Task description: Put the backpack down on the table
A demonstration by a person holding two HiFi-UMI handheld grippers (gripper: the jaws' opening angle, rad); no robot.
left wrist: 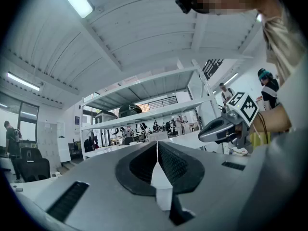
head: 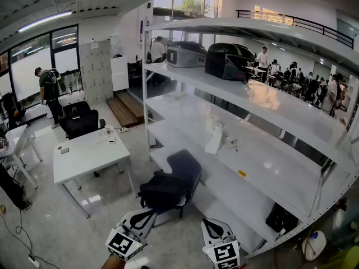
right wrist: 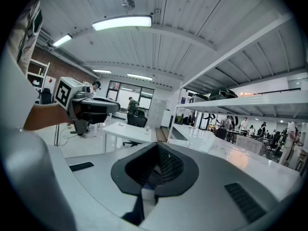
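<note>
Both of my grippers are clenched shut with nothing in them. The left gripper (left wrist: 157, 146) has its jaws pressed together along one seam. The right gripper (right wrist: 157, 147) has its tips touching too, with a dark bluish patch low between the jaws that I honestly can't make out. The backpack (head: 164, 190) is black and sits on the seat of a dark blue chair (head: 189, 166), leaning against its backrest. It's right in front of me, just past the two grippers and between them in the head view. The white table (head: 84, 156) is off to the left, apart from the chair, and a big white shelf rack (head: 255, 170) runs along the right.
</note>
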